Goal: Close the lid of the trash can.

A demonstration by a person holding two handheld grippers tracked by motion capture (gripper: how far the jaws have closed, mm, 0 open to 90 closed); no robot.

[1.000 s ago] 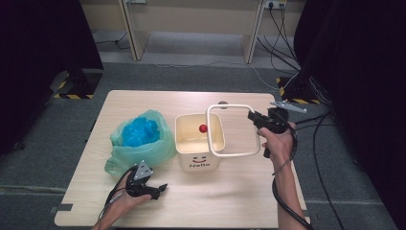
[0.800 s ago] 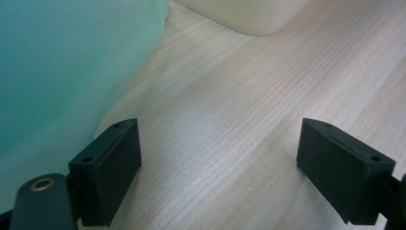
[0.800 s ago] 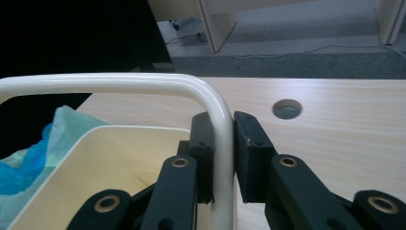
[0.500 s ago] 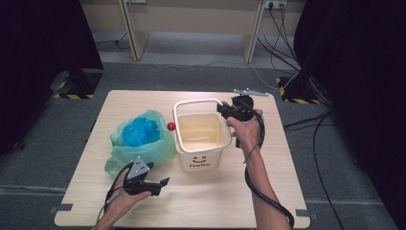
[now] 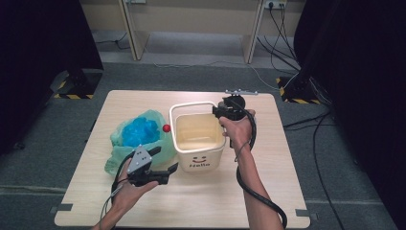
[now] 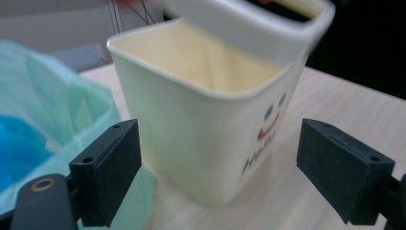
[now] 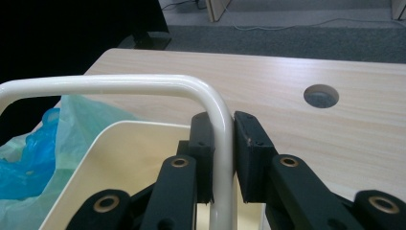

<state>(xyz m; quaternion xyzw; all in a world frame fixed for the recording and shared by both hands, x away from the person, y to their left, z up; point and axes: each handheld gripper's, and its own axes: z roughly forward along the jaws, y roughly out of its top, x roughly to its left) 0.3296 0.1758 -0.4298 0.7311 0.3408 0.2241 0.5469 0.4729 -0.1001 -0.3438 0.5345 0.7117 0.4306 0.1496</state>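
At the middle of the frame the bucket (image 5: 198, 139) stands on the bench (image 5: 287, 158), its handle (image 7: 143, 84) clamped in the right claw (image 7: 222, 158) for swinging or lifting, while the left claw (image 6: 220, 177) waits wide open at lower left, probably to steady it.

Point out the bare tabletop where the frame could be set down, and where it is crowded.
Bare wood: the strip right of the bin, past the right hand-held gripper clamped on the frame, and the near edge of the table. Crowded: the left side, with the green bag, red ball and open left hand-held gripper.
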